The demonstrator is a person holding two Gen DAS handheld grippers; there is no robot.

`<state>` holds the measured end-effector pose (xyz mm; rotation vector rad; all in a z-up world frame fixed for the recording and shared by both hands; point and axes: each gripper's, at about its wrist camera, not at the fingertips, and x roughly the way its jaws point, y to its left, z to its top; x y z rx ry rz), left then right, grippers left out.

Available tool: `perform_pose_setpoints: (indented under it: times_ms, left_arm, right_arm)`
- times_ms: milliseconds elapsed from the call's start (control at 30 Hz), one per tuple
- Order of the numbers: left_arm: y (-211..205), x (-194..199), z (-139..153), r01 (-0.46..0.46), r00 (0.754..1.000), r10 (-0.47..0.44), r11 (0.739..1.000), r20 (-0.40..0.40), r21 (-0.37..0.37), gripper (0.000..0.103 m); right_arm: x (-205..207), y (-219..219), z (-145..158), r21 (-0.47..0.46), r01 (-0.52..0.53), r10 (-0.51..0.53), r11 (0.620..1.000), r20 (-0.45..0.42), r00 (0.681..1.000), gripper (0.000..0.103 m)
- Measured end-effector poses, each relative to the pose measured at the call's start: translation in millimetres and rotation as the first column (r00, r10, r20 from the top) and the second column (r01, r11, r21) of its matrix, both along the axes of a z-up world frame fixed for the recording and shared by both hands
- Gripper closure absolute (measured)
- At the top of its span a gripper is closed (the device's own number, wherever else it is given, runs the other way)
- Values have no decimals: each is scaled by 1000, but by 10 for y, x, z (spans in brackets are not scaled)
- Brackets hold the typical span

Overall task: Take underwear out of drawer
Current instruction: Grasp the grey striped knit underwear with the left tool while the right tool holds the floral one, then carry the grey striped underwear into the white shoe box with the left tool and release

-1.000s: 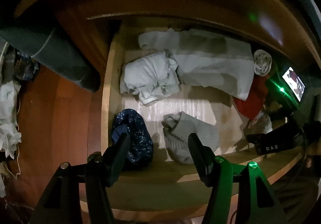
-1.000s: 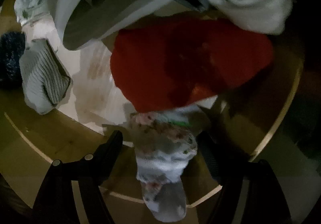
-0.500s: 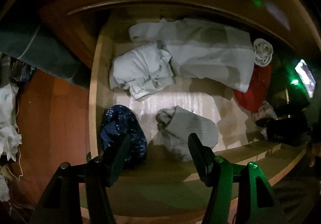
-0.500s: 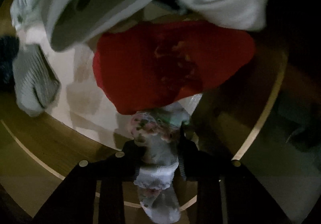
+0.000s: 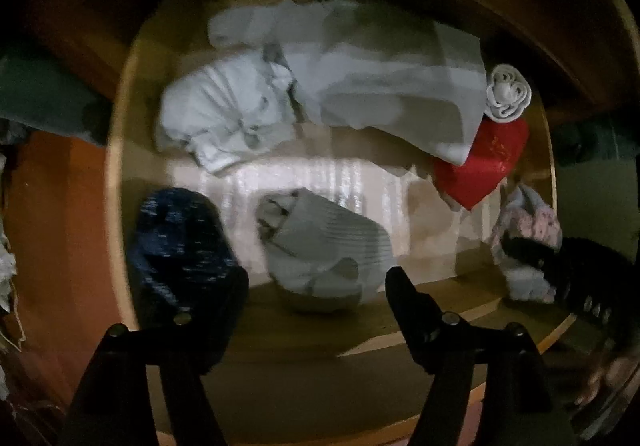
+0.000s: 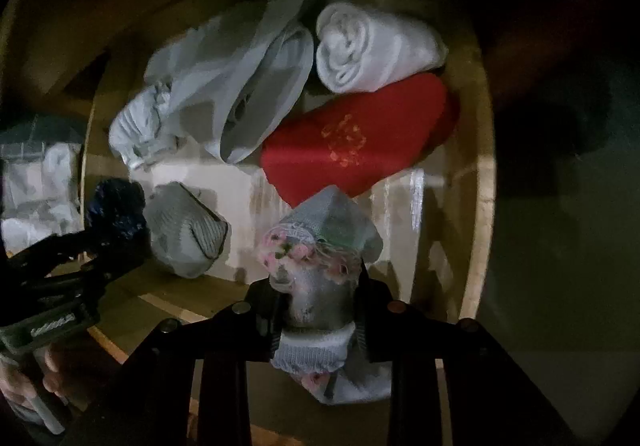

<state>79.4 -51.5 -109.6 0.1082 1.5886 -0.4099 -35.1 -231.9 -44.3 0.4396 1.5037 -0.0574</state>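
Observation:
My right gripper (image 6: 318,310) is shut on a floral white underwear piece (image 6: 316,246) and holds it lifted above the open wooden drawer (image 6: 478,182). From the left wrist view the same floral piece (image 5: 524,222) hangs at the drawer's right end, pinched by the right gripper (image 5: 532,250). My left gripper (image 5: 316,286) points down over the drawer's front, its jaws opening with nothing between them. Just beyond its fingertips lies a grey ribbed bundle (image 5: 324,242), and a dark blue speckled bundle (image 5: 176,238) sits by the left finger.
Inside the drawer lie a red folded garment (image 5: 484,162), a rolled white piece (image 5: 508,94), a large pale grey garment (image 5: 384,82) and a crumpled white one (image 5: 224,114). The drawer's front rail (image 5: 304,330) runs under the left gripper. White clothing (image 6: 36,186) lies outside at left.
The right gripper closed on the floral underwear and lifted it off the drawer floor. The left gripper sank closer over the drawer front and its jaws widened.

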Motion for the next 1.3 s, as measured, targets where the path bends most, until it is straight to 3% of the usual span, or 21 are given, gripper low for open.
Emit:
perform_pose_setpoints:
  times_ms: [133, 267, 367, 767, 933, 1033, 1300]
  left_arm:
    - [-97, 93, -138, -51, 994, 49, 999, -94, -11, 30]
    - [-221, 139, -274, -62, 985, 64, 998, -159, 18, 29]
    - [-312, 177, -362, -61, 983, 70, 996, -172, 57, 29]
    - [-461, 422, -657, -89, 956, 130, 983, -262, 164, 29]
    - [-490, 430, -585, -64, 971, 95, 987, -217, 145, 57]
    - [-493, 406, -470, -53, 982, 76, 990, -174, 133, 66]
    - [-462, 267, -70, -41, 998, 43, 998, -47, 53, 70]
  right_arm:
    - [-27, 10, -215, 25, -3, 3, 1000, 17, 1000, 76]
    - [-20, -40, -181, 28, -20, 19, 999, 22, 1000, 76]
    - [62, 61, -340, 39, -15, 14, 999, 22, 1000, 76]
    - [61, 44, -333, 54, -12, 11, 998, 22, 1000, 75]
    - [75, 53, -337, 47, -17, 16, 999, 24, 1000, 75]
    - [89, 68, -338, 37, -23, 22, 999, 25, 999, 75]
    - [104, 162, -239, -6, -47, 47, 999, 80, 996, 75]
